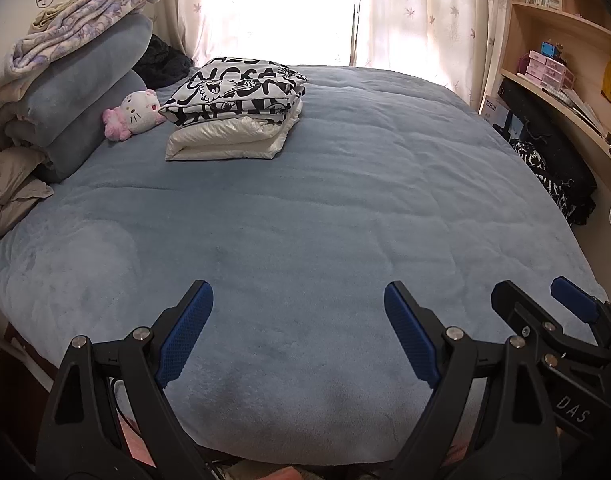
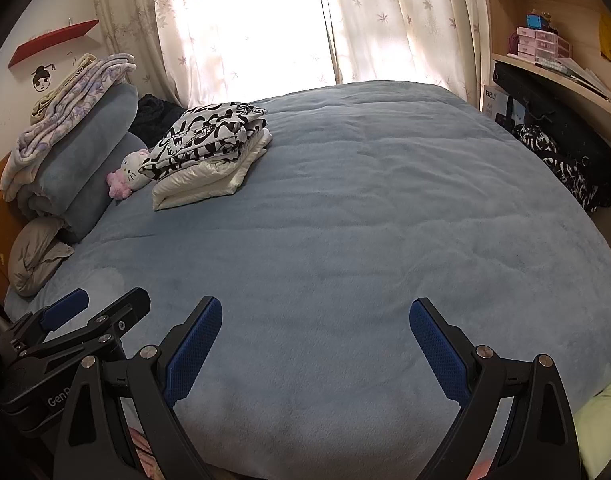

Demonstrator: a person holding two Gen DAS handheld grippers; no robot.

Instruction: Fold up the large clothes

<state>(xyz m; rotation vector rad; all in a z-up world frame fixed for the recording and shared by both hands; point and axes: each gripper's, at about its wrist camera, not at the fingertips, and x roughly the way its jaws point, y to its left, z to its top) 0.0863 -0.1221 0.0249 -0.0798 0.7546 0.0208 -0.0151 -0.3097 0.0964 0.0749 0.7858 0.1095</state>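
A folded black-and-white patterned garment lies on top of a folded white padded garment at the far left of the bed; the stack also shows in the right wrist view. My left gripper is open and empty above the near edge of the blue blanket. My right gripper is open and empty beside it. The right gripper shows at the right of the left wrist view, and the left gripper at the lower left of the right wrist view.
Rolled blue bedding with a purple floral blanket is piled at the headboard, with a pink plush cat and a grey pillow. Dark clothes hang off the bed's right side under wooden shelves. Curtains cover the far window.
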